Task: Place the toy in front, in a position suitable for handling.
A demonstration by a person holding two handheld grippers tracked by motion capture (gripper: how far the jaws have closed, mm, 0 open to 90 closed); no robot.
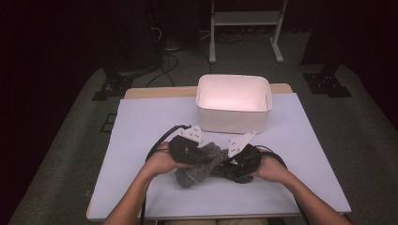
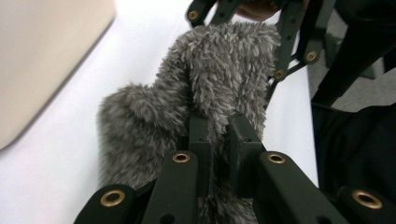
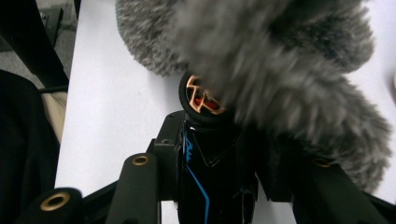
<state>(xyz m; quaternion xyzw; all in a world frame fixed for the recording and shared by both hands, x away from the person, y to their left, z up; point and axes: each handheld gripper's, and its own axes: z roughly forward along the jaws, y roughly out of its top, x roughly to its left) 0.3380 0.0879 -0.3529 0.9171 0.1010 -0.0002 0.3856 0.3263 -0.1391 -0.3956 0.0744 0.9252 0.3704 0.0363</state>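
Fuzzy grey sock (image 1: 202, 165) lies crosswise, clamped between left gripper (image 1: 199, 154) and right gripper (image 1: 228, 164)

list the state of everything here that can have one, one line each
left gripper: shut on the grey fuzzy cover
right gripper: shut on a black tool with a blue stripe
grey fuzzy cover: crumpled, held between both grippers, partly pulled over the black tool's end
black tool: upright between the jaws, round orange-ringed end against the fuzz
white bin: open-topped, upright, looks empty

Dim, dark surroundings (table brightly lit); close fur blurred.
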